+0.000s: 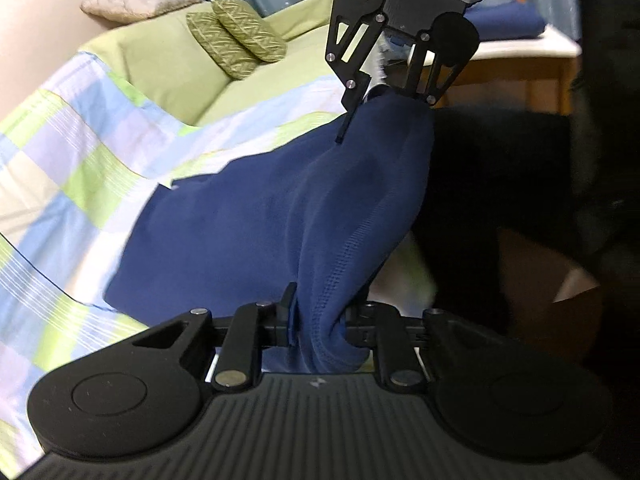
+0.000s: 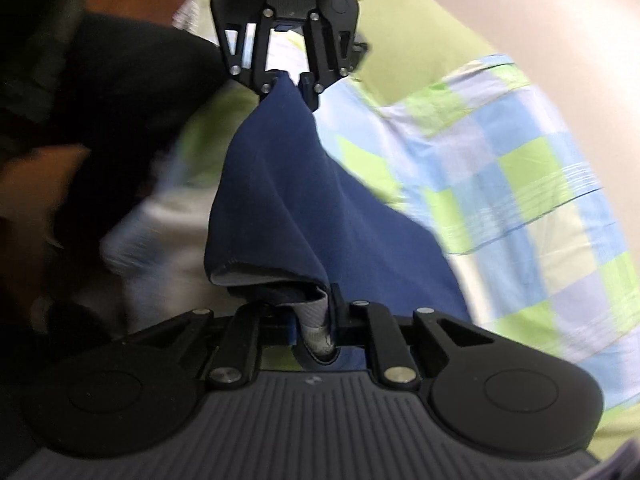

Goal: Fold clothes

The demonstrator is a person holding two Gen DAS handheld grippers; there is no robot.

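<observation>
A navy blue garment (image 1: 248, 232) lies partly on the checked bedspread (image 1: 72, 168), with one edge lifted and stretched between both grippers. My left gripper (image 1: 324, 320) is shut on its stitched hem at the near end. My right gripper (image 1: 384, 92) shows at the far end of the left wrist view, shut on the other corner. In the right wrist view, my right gripper (image 2: 320, 320) pinches a corner with a grey lining, and the garment (image 2: 280, 184) runs up to my left gripper (image 2: 286, 84), which faces it.
Two green patterned cushions (image 1: 236, 40) and a beige pillow (image 1: 136, 4) lie at the head of the bed. A wooden table (image 1: 528, 64) holds a folded navy cloth (image 1: 508, 20). The person's dark clothing (image 1: 500, 184) fills the right side.
</observation>
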